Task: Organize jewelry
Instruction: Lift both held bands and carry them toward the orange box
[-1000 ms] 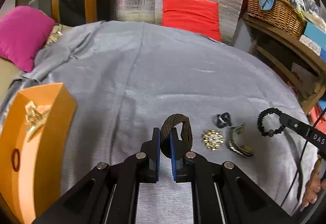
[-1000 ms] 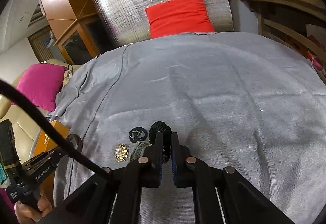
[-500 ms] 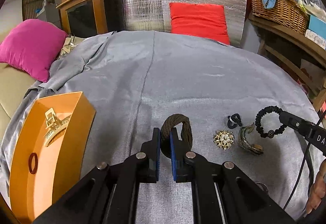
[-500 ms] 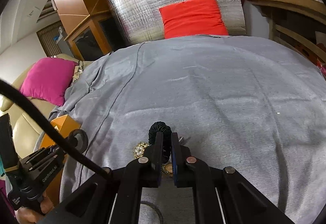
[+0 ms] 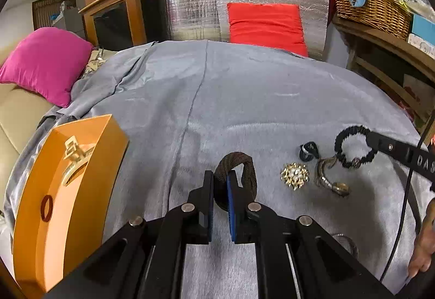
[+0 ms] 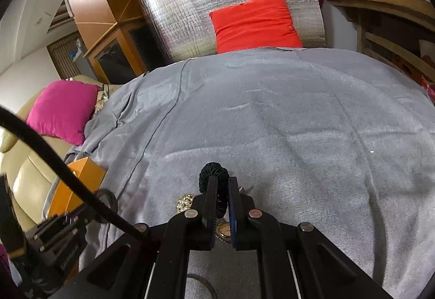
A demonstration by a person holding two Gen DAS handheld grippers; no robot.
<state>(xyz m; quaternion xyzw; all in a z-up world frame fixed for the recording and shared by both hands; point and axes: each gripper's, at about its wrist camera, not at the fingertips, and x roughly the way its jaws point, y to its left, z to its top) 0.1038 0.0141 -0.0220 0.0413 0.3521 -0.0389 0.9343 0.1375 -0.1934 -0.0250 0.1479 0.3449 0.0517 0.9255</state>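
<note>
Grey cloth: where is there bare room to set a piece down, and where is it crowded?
The grey cloth lies bare from the orange box across to the red cushion, and over its whole right side in the right wrist view. It is crowded to the right of the left gripper: gold brooch, small dark ring and a metal piece lie close together.

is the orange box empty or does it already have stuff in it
Not empty. The orange box holds a gold hair claw clip and a reddish ring.

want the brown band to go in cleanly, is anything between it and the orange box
Nothing visible. The left hand-held gripper holds the brown band, and only bare grey cloth lies between it and the orange box. The brooch lies on the other side.
</note>
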